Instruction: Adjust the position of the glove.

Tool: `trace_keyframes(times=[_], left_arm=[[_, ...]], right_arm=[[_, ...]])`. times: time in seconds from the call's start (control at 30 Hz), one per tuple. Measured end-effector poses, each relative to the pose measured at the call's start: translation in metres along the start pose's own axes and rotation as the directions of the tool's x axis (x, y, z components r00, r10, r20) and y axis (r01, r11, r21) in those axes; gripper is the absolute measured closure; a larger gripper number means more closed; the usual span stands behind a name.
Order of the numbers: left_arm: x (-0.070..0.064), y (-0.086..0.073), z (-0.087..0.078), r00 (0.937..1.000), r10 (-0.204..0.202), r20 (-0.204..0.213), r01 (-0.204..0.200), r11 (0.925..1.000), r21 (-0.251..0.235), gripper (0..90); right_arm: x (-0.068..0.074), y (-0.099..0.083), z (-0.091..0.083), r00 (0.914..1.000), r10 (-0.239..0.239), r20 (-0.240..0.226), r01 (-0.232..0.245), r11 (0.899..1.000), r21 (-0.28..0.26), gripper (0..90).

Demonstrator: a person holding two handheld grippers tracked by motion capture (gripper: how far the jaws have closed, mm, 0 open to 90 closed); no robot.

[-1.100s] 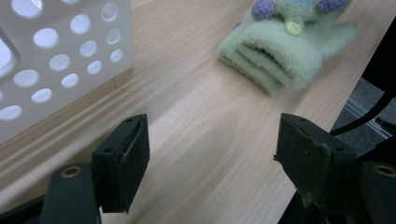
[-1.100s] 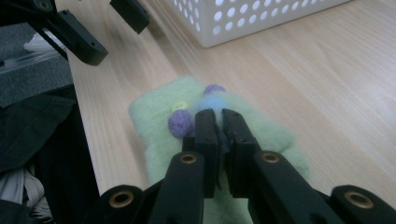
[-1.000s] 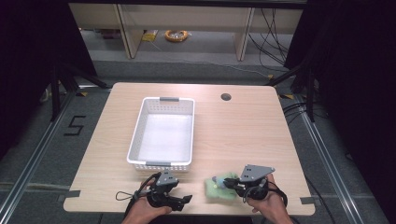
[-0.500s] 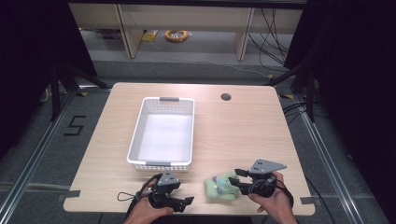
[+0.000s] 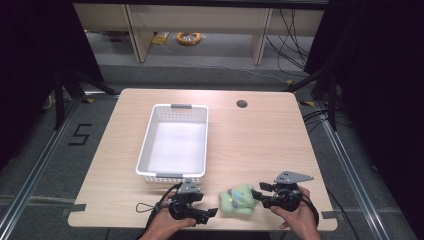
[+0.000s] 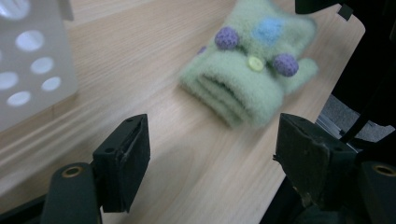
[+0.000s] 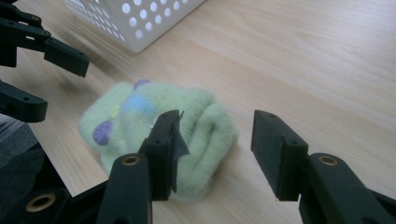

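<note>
One green mitten (image 5: 239, 199) lies flat on the table (image 5: 260, 140), near the front edge and between the two tongs. It is fuzzy and folded, with two purple pompoms (image 6: 227, 37), one yellow button (image 6: 255, 63) and one blue patch (image 6: 268, 29) showing in the left gripper view.

The right tongs (image 5: 257, 192) sit just to the mitten's right, held by one hand (image 5: 295, 215). In the right gripper view its two jaws stand apart: one jaw lies against the mitten's top side, the other over bare wood beside it. The mitten is not clamped.

The left tongs (image 5: 212, 212) sit just to the mitten's left, held by the other hand (image 5: 162, 227). In the left gripper view its two jaws are wide apart with only wood between them, and the mitten lies ahead of them, near but not touching.

One white basket (image 5: 146, 145) with perforated walls stands on the table behind the left tongs, well clear of the mitten; its inside looks bare. One round hole (image 5: 242, 104) is set in the table near the far edge.
</note>
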State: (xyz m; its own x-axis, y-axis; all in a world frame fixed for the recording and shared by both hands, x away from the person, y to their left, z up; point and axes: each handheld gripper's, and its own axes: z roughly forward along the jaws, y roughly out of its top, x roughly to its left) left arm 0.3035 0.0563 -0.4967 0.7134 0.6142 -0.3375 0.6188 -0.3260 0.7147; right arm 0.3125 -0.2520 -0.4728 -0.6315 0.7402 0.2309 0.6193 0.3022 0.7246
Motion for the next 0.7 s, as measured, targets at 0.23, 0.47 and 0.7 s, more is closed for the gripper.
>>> trace_keyframes(times=[0.23,0.47,0.7], left_arm=[[-0.008,0.015,0.018,0.9996,-0.016,0.022,0.016,0.9998,0.01,26.0],[-0.008,0.02,0.03,0.9988,-0.045,0.021,0.044,0.998,0.045,28.8],[-0.001,0.019,0.039,0.9936,-0.107,0.038,0.103,0.9906,0.091,31.6]], right_arm=[[0.0,0.0,0.01,0.9998,-0.018,0.001,0.018,0.999,0.034,52.5],[-0.003,-0.003,0.017,0.9995,-0.027,0.017,0.025,0.996,0.081,52.2],[-0.004,-0.007,0.022,0.9995,-0.015,0.029,0.012,0.997,0.072,52.4]])
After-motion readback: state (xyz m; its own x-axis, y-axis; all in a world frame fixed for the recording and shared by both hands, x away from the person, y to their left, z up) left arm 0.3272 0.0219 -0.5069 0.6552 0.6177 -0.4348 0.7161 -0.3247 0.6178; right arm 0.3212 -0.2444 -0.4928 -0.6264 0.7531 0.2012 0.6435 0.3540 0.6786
